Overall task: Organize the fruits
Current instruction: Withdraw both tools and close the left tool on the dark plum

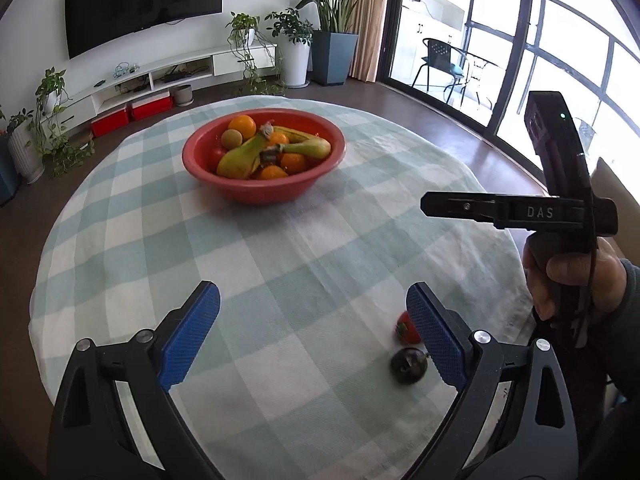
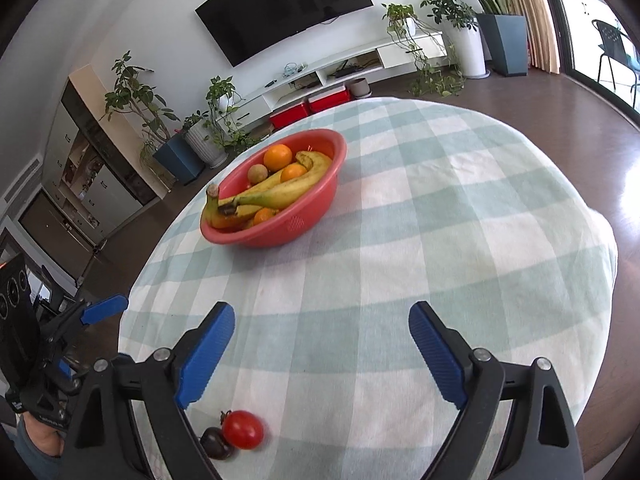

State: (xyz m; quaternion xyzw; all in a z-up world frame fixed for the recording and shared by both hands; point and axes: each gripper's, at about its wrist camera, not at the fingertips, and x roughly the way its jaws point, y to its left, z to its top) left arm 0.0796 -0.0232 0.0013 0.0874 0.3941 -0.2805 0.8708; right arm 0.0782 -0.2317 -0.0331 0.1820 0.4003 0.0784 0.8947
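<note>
Mostly we are nearing done: bowl (image 2: 276,192) holding the fruit, tomato (image 2: 243,429) and plum (image 2: 214,442) waiting on the bench (image 2: 440,220), both claws (image 1: 312,332) (image 2: 320,354) gaping wide, empty.

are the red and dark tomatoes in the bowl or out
Out. The red tomato and dark tomato lie touching on the checked tablecloth, far from the red bowl.

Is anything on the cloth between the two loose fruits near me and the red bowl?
Nothing visible. The red tomato and the dark fruit lie touching at the near edge, and only bare checked tablecloth runs from them to the red bowl. Both the right gripper and the left gripper are open and empty.
</note>
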